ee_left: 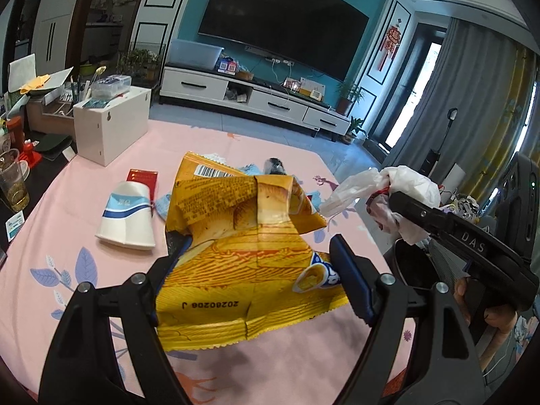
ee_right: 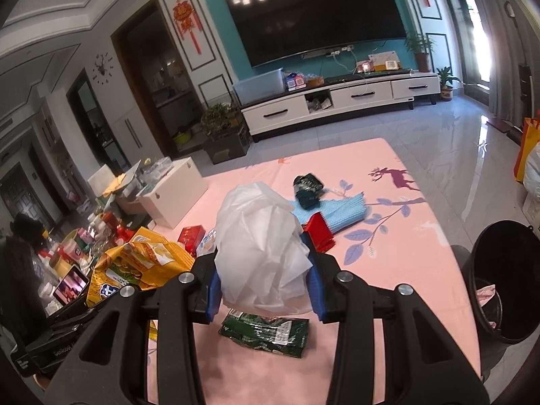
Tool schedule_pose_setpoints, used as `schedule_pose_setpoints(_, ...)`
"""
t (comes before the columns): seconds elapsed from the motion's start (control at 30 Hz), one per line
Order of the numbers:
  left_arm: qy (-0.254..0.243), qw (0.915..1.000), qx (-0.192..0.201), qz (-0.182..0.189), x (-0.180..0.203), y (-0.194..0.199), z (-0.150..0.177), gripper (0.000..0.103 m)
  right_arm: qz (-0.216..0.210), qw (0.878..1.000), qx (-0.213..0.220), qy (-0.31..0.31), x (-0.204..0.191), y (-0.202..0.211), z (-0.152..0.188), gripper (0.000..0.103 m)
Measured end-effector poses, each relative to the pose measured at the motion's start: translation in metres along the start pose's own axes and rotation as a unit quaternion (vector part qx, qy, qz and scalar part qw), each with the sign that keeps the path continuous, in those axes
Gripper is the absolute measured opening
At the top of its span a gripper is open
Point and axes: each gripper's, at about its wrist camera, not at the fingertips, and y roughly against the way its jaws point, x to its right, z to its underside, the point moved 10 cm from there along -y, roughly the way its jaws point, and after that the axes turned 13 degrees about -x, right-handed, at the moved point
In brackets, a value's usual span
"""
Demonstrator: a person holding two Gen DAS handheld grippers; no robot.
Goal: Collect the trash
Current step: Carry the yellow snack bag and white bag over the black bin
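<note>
Pink cloth printed with blue leaves and purple deer covers the table, which stands in a living room with a teal wall, a large dark television and a white TV cabinet on a glossy tiled floor. One white box sits at the table's left edge beside a clutter of bottles and jars.

Trash counted: one yellow chip bag, one white plastic bag, one flattened paper cup with a blue band, one green snack wrapper, one dark crumpled packet lying on a blue cloth, and two red cartons. One black bin stands off the table's right side, with a scrap of pink inside.

The left tongs are clenched on the chip bag, which is creased, shiny, barcode uppermost, and lifted above the cloth. The right tongs grip the white plastic bag, a bunched, translucent wad held above the green wrapper; in the left wrist view it hangs near the bin's rim.
</note>
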Motion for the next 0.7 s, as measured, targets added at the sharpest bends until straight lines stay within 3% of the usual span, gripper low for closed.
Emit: schedule_pose_setpoints(0.7, -0.054, 0.9981, -0.003, 0.029, 0.105, -0.024, -0.005, 0.081, 0.059, 0.991, 0.094, -0.078, 0.090, 0.084, -0.017, 0.042)
